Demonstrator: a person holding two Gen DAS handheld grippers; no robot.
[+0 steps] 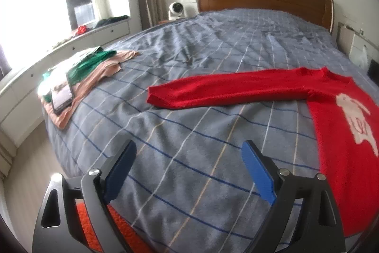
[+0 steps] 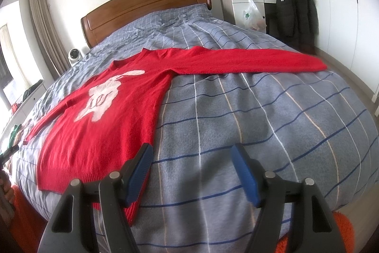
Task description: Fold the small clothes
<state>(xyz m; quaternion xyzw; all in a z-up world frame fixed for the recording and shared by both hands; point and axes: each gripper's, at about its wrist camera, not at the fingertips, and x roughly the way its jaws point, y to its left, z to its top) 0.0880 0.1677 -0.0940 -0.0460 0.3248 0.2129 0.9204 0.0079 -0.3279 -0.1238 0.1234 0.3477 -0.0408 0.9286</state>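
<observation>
Sweater [image 2: 101, 134], red with a white figure, lies flat near the foot of the bed [image 2: 260, 110], sleeves spread wide, hem at the mattress edge. Left gripper [image 1: 188, 170] and right gripper [image 2: 191, 172] hover spread wide, empty. Risk, I judge: the hem may slip off the edge, or a pinch may catch the bedcover too. Farther left, a stack of clothes [image 1: 94, 77] with a phone [image 1: 61, 96] crowds any sleeve fold; beyond stands the headboard [image 2: 146, 4].

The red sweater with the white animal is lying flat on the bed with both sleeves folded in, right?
Not quite. The red sweater lies flat on the bed, but its sleeves are stretched straight out, not folded in. The right wrist view shows both.
</observation>
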